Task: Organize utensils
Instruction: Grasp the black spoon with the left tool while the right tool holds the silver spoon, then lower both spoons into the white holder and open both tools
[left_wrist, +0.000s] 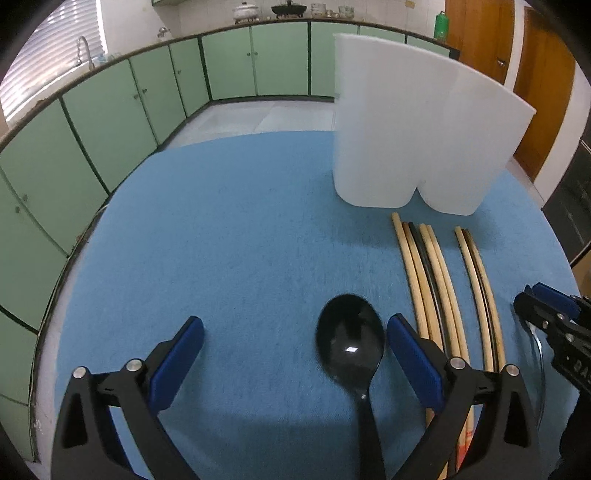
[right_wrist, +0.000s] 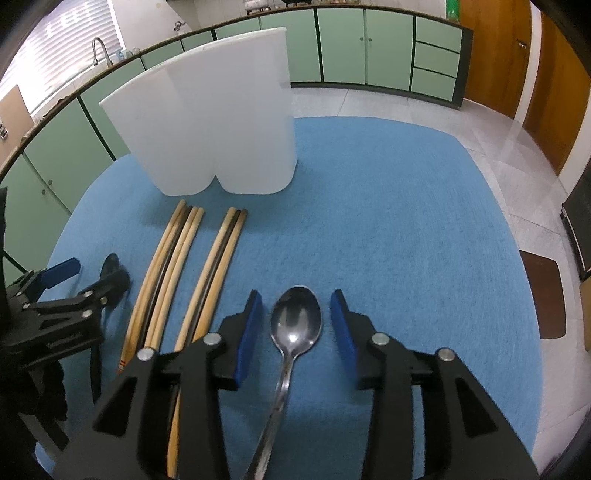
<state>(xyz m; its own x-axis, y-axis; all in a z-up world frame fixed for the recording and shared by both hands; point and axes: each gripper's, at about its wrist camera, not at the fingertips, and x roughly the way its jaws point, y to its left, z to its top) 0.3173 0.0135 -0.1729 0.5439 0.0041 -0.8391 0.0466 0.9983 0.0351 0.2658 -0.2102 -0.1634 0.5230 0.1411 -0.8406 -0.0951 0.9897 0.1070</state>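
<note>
Fingers of the left gripper (left_wrist: 295, 350) are spread wide and released, with the black spoon (left_wrist: 350, 345) lying on the blue mat (left_wrist: 221, 229) between them, its bowl close to the right-hand pad and its handle running back toward the camera. Fingers of the right gripper (right_wrist: 295, 332) are likewise spread and grasp nothing; the metal spoon (right_wrist: 295, 325) lies flat between the two blue pads, touching neither, bowl pointing away.

Between the two spoons lie the chopsticks (left_wrist: 432, 273), pale wood mixed with dark ones, in two bundles side by side: a larger bundle to the left and a smaller one to the right, all running near to far on the mat.

At the far ends of the chopsticks stands the white holder (left_wrist: 417, 147), upright on the desk, a tall plastic container with two rounded lobes. What is inside it cannot be seen.

Green cabinets (left_wrist: 147, 96) line the far wall.
</note>
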